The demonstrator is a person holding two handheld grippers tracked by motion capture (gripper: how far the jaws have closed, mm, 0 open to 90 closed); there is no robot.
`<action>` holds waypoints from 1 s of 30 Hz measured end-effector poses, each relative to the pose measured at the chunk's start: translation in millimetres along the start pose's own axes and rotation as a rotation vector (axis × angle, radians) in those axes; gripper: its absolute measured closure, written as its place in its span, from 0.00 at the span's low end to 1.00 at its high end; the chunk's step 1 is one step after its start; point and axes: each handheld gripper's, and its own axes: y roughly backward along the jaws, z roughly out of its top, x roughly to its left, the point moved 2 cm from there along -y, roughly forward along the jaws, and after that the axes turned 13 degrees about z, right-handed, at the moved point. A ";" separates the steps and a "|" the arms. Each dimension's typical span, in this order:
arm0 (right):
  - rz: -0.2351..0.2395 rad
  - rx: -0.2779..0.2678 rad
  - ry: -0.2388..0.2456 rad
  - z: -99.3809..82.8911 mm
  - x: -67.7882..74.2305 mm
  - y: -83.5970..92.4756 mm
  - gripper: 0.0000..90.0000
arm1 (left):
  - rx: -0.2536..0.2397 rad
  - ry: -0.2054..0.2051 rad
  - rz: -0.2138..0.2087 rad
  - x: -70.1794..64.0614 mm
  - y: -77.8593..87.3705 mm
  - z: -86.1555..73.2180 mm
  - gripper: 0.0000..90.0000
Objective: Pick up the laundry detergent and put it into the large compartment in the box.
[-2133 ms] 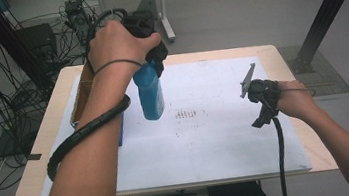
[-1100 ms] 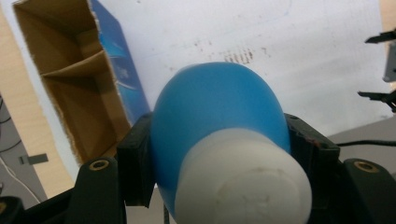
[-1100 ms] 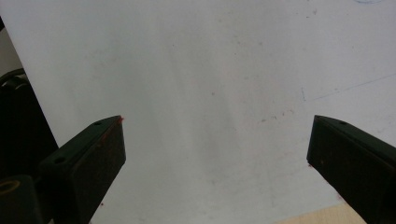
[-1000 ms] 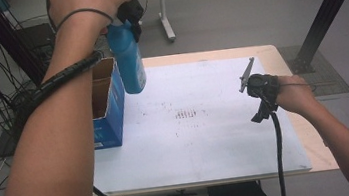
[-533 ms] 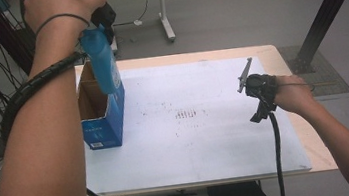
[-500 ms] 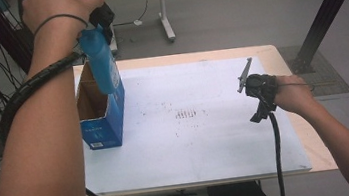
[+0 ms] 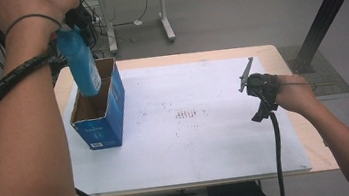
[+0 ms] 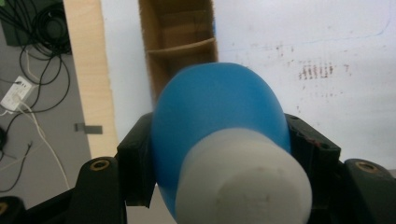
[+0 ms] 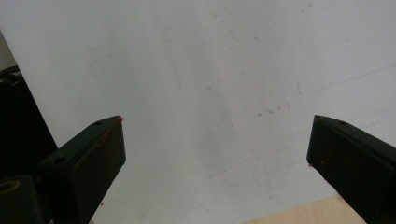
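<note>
- The left claw [image 8: 219, 154] pinches a blue bottle [image 7: 79, 59] by its upper body – its two black jaws press on either side of the bottle, seen close up in the left gripper view with the white cap [image 8: 243, 182] nearest the camera.
- In the high view the bottle hangs nearly upright, tilted a little, at about ten o'clock of the desk [image 7: 278, 57]; its lower end sits over, and seems just inside, the open top of a blue cardboard box [image 7: 101, 129].
- The box stands upright near the desk's left edge, at roughly nine o'clock, on the white sheet [image 7: 192, 136] that covers most of the desk. A cardboard divider [image 8: 182, 46] splits its brown inside into compartments; the bottle is over the far one in the high view, though whether it touches the walls I cannot tell.
- The left hand [image 7: 33, 12] grips the claw from above, with a ribbed black cable running down along the forearm.
- The right claw [image 9: 215, 154] rests at about three o'clock, well apart from the box and bottle – its jaws are spread wide with nothing between them, and beneath them lies bare white sheet.
- The right hand [image 7: 293, 93] lies low over the sheet near the desk's right edge, its cable trailing back toward six o'clock.
- A patch of faint reddish marks [image 7: 184, 113] sits near the middle of the sheet, between the box and the right claw.
</note>
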 end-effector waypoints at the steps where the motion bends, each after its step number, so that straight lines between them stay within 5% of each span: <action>1: -0.001 -0.001 0.000 -0.6 0.0 0.2 0.05 | -0.004 0.004 0.000 2.6 0.4 -0.7 0.41; 9: -0.001 -0.001 -0.013 -3.5 -1.6 -0.5 0.05 | -0.011 -0.003 -0.014 12.4 -10.7 -2.6 0.41; 30: 0.005 0.013 -0.023 0.6 -5.0 -8.0 0.05 | 0.056 -0.036 -0.067 22.5 -75.9 5.9 0.41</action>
